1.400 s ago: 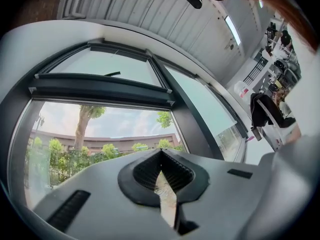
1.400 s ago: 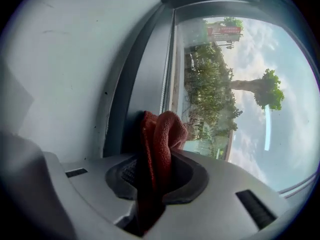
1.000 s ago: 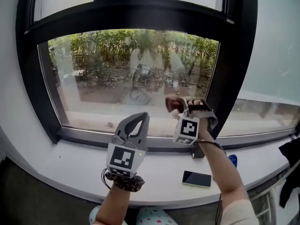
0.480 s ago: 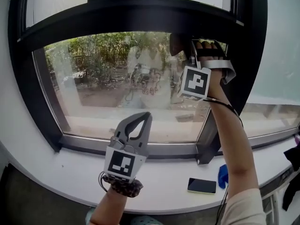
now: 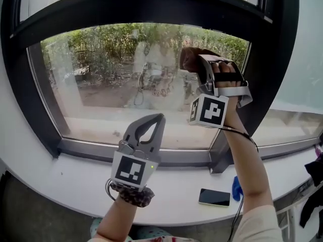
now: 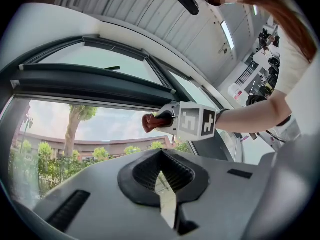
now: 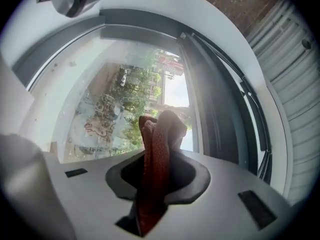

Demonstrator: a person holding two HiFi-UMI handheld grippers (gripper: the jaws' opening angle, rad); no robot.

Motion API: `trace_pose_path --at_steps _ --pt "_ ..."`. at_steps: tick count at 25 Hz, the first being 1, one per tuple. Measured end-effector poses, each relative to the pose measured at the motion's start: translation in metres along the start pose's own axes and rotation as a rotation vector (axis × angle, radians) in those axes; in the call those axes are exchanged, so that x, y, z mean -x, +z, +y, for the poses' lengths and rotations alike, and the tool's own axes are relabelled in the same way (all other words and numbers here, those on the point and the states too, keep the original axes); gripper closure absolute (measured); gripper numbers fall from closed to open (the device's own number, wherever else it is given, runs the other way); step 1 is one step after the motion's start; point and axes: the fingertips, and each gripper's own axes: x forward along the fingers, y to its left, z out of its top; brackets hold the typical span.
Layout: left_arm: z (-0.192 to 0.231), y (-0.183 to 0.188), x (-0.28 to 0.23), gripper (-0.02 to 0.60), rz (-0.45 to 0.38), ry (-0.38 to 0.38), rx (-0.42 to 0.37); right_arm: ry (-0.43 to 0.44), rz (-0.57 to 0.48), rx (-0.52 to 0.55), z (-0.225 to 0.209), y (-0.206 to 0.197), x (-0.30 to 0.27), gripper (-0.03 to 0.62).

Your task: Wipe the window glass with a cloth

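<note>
The window glass (image 5: 121, 79) fills the middle of the head view inside a black frame (image 5: 151, 6). My right gripper (image 5: 195, 60) is raised at the pane's upper right, shut on a reddish-brown cloth (image 5: 187, 58) that is at the glass. In the right gripper view the cloth (image 7: 157, 144) stands bunched up between the jaws, with the glass (image 7: 115, 99) just beyond it. My left gripper (image 5: 152, 121) hovers low before the bottom of the pane, shut and empty. From the left gripper view, the right gripper (image 6: 167, 122) and its cloth (image 6: 151, 122) show against the pane.
A white sill (image 5: 75, 180) runs under the window. On it at the right lie a black phone (image 5: 214, 197) and a blue object (image 5: 236, 188). A thick black upright (image 5: 262, 69) bounds the pane on the right. Dark fabric (image 5: 314, 185) hangs at the far right.
My right gripper has carried the cloth up from the pane's lower right to its upper right, then settled slightly lower. The left gripper has hardly moved.
</note>
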Motion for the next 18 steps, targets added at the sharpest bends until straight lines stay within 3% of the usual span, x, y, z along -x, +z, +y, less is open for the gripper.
trace_pose_path --at_steps 7,12,18 --pt "-0.003 -0.007 0.009 0.563 0.003 0.012 0.035 0.100 -0.037 -0.082 0.074 0.020 0.025 0.497" --pt "-0.001 -0.022 0.020 0.564 0.046 0.028 0.018 0.171 -0.084 -0.129 0.149 0.041 0.048 0.465" --pt "-0.010 -0.042 0.020 0.563 0.080 0.008 0.025 0.354 -0.090 -0.213 0.240 0.059 0.081 0.459"
